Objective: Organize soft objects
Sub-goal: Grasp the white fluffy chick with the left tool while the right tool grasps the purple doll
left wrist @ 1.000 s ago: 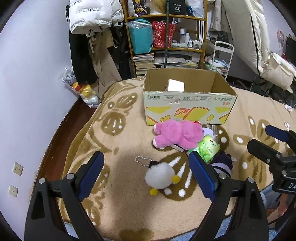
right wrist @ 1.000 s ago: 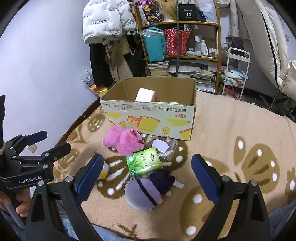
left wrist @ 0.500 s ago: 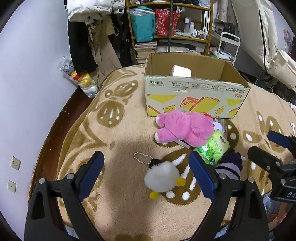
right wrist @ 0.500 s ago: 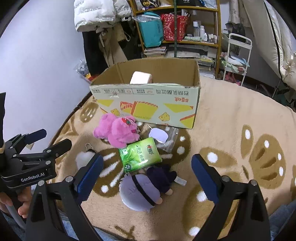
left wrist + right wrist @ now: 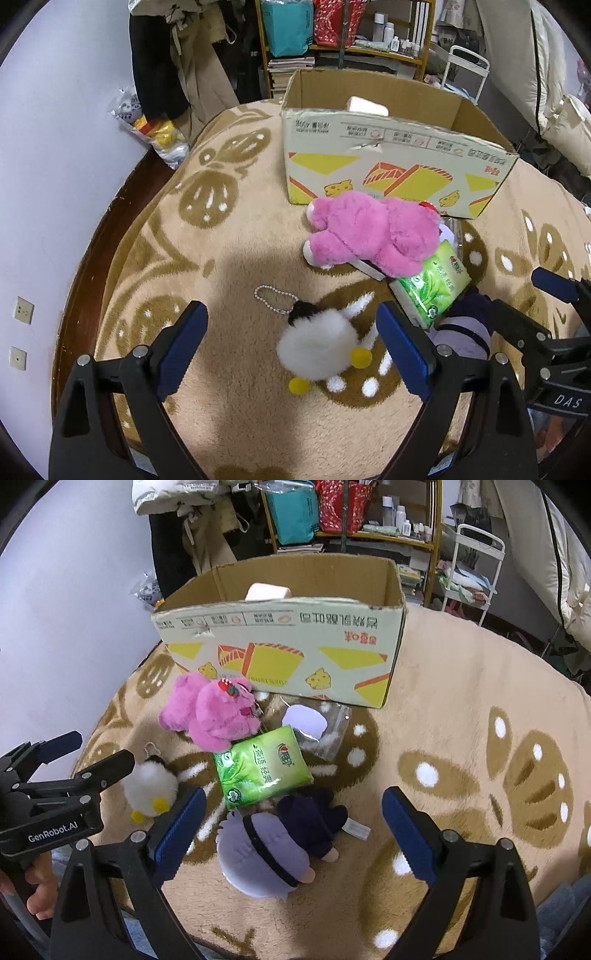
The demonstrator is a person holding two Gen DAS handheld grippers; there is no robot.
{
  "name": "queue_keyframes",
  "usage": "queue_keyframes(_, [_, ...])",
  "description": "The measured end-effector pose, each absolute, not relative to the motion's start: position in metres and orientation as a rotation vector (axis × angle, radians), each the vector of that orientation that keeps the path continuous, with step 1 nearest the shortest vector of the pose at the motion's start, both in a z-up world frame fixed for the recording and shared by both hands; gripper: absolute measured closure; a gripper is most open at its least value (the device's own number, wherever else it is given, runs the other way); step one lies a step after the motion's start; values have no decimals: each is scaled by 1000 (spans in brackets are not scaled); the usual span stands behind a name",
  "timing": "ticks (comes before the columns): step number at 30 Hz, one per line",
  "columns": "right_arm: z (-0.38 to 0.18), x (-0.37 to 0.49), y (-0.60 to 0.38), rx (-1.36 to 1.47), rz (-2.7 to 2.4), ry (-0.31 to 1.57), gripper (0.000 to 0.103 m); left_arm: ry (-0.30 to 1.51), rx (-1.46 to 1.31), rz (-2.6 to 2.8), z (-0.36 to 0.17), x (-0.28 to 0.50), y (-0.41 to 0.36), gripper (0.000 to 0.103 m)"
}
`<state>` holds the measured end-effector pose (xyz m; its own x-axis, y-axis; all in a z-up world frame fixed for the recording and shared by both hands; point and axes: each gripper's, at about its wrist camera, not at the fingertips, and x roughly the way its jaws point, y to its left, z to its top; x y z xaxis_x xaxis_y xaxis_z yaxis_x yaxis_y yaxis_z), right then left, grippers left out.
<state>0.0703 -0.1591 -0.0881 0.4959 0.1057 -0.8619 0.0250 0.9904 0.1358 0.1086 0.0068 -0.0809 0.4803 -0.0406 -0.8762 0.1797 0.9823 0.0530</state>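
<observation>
A white fluffy keychain plush (image 5: 316,349) (image 5: 149,788) with yellow feet lies on the blanket between my open left gripper's (image 5: 291,345) fingers. A pink plush bear (image 5: 373,232) (image 5: 214,710) lies in front of the open cardboard box (image 5: 391,162) (image 5: 280,642), which holds a pale pink pack (image 5: 267,592). A green tissue pack (image 5: 432,291) (image 5: 262,766) and a purple-haired doll (image 5: 273,843) (image 5: 465,325) lie beside it. My open, empty right gripper (image 5: 291,836) hovers over the doll.
A clear plastic bag with a pale card (image 5: 317,727) lies by the box. The tan patterned blanket (image 5: 480,720) covers the bed. The bed's wooden edge (image 5: 88,266) and wall are left. Shelves (image 5: 343,40) and hanging clothes (image 5: 166,66) stand behind.
Both grippers have moved forward and lower toward the toys. The white plush now lies between the left fingers and the doll between the right ones. Nothing was grasped.
</observation>
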Motion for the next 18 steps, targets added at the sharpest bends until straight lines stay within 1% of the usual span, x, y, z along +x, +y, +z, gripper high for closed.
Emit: queue_keyframes(18, [-129,81,-150,76,36,1224,3,1192,198,-114,-126,120,0,12])
